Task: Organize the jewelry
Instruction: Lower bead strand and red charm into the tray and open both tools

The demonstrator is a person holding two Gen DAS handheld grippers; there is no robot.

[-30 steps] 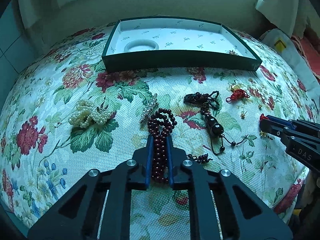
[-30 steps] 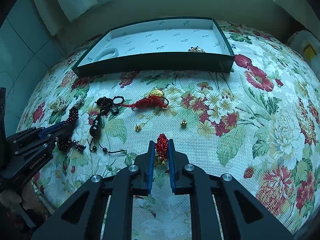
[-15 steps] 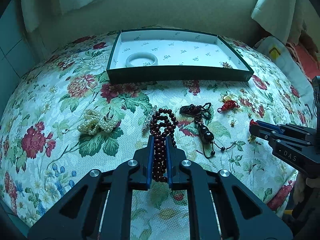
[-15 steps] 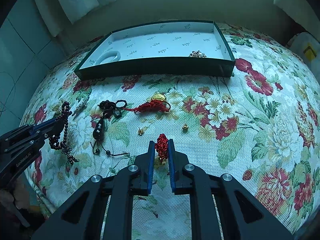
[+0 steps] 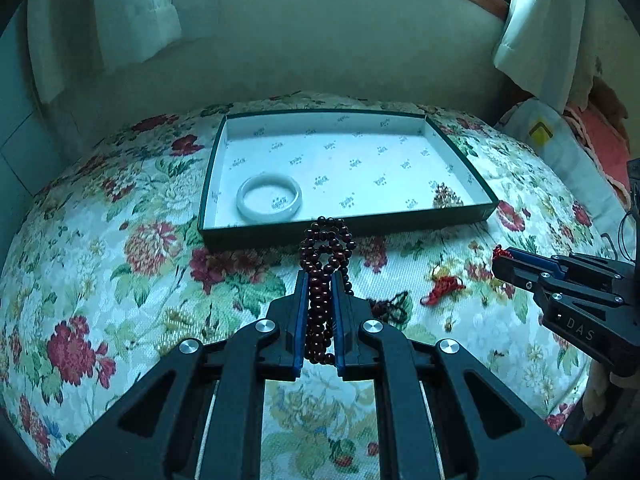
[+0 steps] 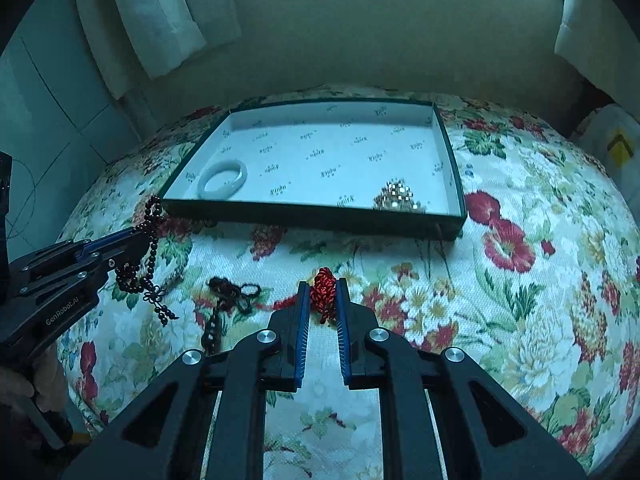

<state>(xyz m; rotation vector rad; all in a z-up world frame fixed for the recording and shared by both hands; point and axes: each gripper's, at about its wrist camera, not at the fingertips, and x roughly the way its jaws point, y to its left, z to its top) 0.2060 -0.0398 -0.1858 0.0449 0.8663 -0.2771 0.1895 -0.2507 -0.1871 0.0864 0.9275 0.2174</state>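
Note:
My left gripper (image 5: pixel 319 280) is shut on a dark red bead bracelet (image 5: pixel 326 248) and holds it in the air just before the near wall of a shallow green box (image 5: pixel 344 226). The box's white floor holds a pale jade bangle (image 5: pixel 268 199) at the left and a gold sparkly piece (image 5: pixel 445 199) at the right. My right gripper (image 6: pixel 322 286) is shut on a red knotted cord ornament (image 6: pixel 323 292), lifted above the floral cloth. The left gripper (image 6: pixel 134 240) with hanging beads (image 6: pixel 146 264) shows at the left of the right wrist view.
On the floral cloth lie a black beaded cord (image 6: pixel 224 300) and a red tassel charm (image 5: pixel 442 288). The box (image 6: pixel 312 216) stands at the far side near a wall. White curtains (image 6: pixel 168 12) hang behind. A white bag (image 5: pixel 560 148) lies at the right.
Both grippers have risen off the cloth and moved toward the box, the left with the bead bracelet, the right with the red knot. The box now looks nearer.

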